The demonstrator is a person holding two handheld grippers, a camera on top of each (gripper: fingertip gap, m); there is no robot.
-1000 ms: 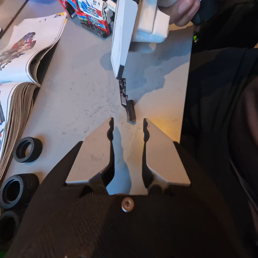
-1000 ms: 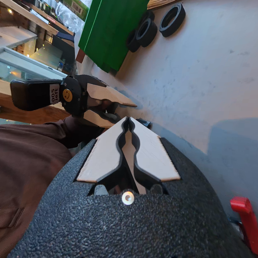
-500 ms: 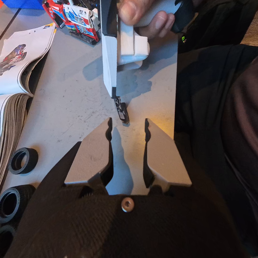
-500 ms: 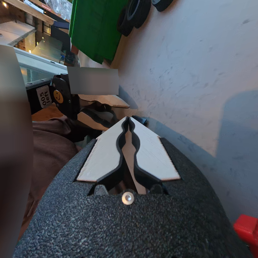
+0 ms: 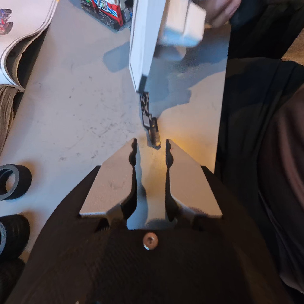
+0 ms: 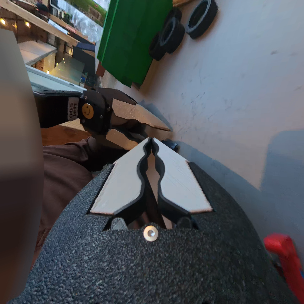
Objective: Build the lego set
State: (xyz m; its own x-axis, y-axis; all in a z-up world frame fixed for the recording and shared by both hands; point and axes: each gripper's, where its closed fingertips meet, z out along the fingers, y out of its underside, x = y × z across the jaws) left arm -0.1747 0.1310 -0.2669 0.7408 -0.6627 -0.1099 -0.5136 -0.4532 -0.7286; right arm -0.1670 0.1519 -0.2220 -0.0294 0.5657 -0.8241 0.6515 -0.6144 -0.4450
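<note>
My right gripper (image 6: 151, 139) is shut on a thin black lego piece (image 5: 148, 118) with a patterned sticker. In the right wrist view only a dark end of the piece (image 6: 171, 145) shows past the tips. In the left wrist view the right gripper (image 5: 142, 88) reaches down from above, and the piece's free end touches the table (image 5: 74, 107). My left gripper (image 5: 150, 142) is open and empty. Its tips lie on either side of the piece's free end, not touching it. The left gripper (image 6: 153, 134) also shows in the right wrist view.
Black tyres (image 5: 13, 181) lie at the left, next to an open instruction book (image 5: 21, 21). A red, white and blue truck model (image 5: 105, 11) stands at the back. The table edge (image 5: 222, 115) runs close on the right. A green box (image 6: 128, 41) and a red part (image 6: 286, 256) show in the right wrist view. Tip to tip, the grippers are about 5 cm apart.
The right gripper has brought the black piece's free end down between the left fingertips. The left jaws have narrowed a little but remain open.
</note>
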